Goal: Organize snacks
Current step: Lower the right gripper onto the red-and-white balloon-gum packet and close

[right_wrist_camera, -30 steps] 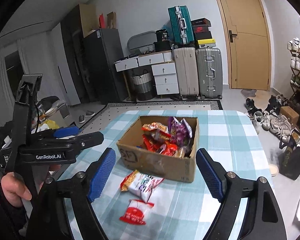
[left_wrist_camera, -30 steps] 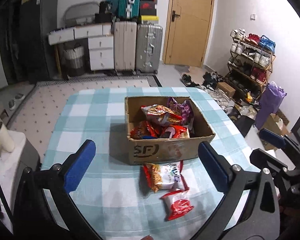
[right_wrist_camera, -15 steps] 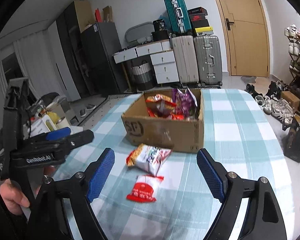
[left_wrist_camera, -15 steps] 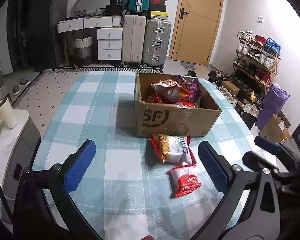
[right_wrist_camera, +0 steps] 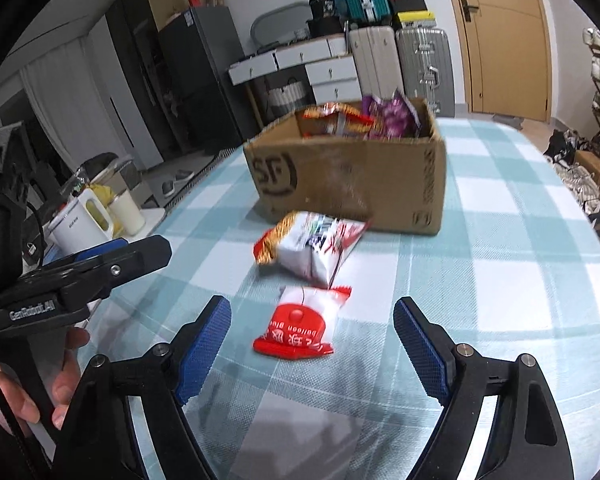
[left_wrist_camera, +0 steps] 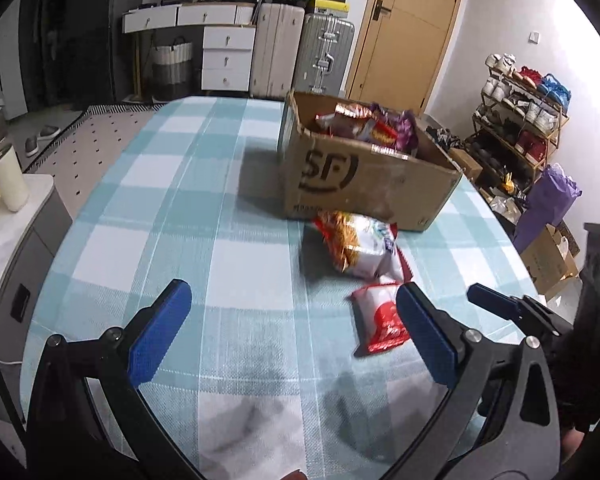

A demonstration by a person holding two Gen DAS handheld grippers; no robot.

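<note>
Task is partly done: the cardboard box (right_wrist_camera: 352, 172) on the checked tablecloth (left_wrist_camera: 172, 216) already holds several snack bags, an orange-red one and a purple one poking above its rim; the rest inside are hard to tell apart. Two packs are not yet in. The larger white-and-orange snack bag (right_wrist_camera: 312, 246) lies on the cloth just in front of the box's near wall, close to touching it. The small red-and-white packet (right_wrist_camera: 304, 326) lies further out from the box, right behind that bag and about touching its near end. The right gripper (right_wrist_camera: 312, 340) stands with jaws wide apart and nothing between the pads; the red-and-white packet sits ahead of it, roughly centred in the gap, so it looks like the next pick. The left gripper (left_wrist_camera: 290, 330) is also spread wide and empty, facing bare cloth on the side of the packet, box well beyond it. Judged remaining: grab each of the two loose packs and drop them in the box. No contact with either yet.
</note>
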